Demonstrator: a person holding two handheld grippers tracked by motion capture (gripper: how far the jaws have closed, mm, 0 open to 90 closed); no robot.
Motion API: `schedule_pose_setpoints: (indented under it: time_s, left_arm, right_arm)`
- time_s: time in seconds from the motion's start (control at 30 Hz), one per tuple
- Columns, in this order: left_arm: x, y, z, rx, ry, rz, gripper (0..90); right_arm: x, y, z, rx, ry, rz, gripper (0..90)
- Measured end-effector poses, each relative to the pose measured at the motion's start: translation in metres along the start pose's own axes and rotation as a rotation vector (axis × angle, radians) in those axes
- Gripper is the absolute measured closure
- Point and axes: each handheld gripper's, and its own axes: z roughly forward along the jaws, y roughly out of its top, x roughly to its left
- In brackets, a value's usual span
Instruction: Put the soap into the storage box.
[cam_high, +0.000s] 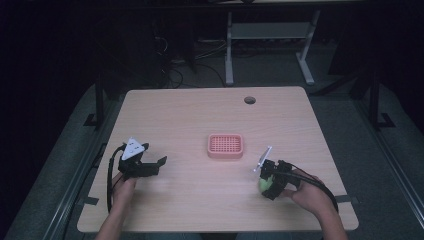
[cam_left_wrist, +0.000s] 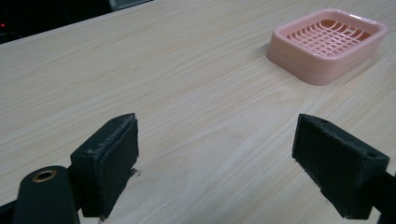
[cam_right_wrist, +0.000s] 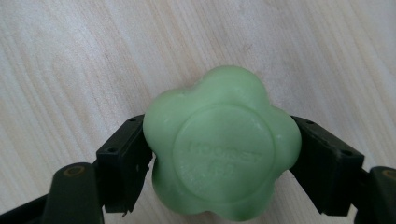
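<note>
- Right gripper (cam_right_wrist: 219, 154) is clamped on a green flower-shaped soap (cam_right_wrist: 222, 147), one black jaw pressing each side of the bar.
- Soap sits at the near right of the wooden surface (cam_high: 200, 120); in the high view it (cam_high: 263, 185) shows as a pale green lump under the right gripper (cam_high: 270, 182), well apart from the tray.
- Its broad face, with a raised round disc and faint embossed lettering, is turned toward the right gripper's camera. The bar is round with five lobes, so it has no clear long axis; one lobe points away from the camera, up in that view.
- Whether the soap touches the surface or is held just above it, I cannot tell.
- Left gripper (cam_left_wrist: 215, 158) has its jaws wide apart with only bare wood between them; in the high view it (cam_high: 152, 165) is at the near left.
- Pink slotted soap dish (cam_high: 225, 146) lies near the middle of the surface, between the two grippers; from the left gripper view it (cam_left_wrist: 327, 44) stands farther off, to the upper right.
</note>
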Motion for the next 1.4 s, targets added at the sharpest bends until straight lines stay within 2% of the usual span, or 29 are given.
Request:
schedule_pose_setpoints:
  time_s: [0.17,0.57,0.97,1.33,1.4]
  left_arm:
    - [0.000,0.000,0.000,0.001,0.000,0.001,14.3]
    - [0.002,0.000,-0.002,-0.004,0.006,-0.004,14.3]
    - [0.001,0.000,-0.001,-0.006,0.005,-0.009,14.3]
    - [0.002,0.000,0.000,-0.004,0.006,-0.008,14.4]
    - [0.002,-0.001,0.000,-0.003,0.006,-0.018,14.3]
  right_arm:
    - [-0.003,-0.003,-0.008,-0.033,0.003,0.014,25.0]
    - [-0.005,0.001,-0.023,-0.071,-0.014,0.006,25.3]
    - [-0.016,0.006,-0.031,-0.109,0.008,0.029,25.4]
    - [-0.026,0.020,-0.040,-0.127,0.010,0.026,25.4]
    - [-0.028,0.024,-0.042,-0.126,0.007,0.018,25.4]
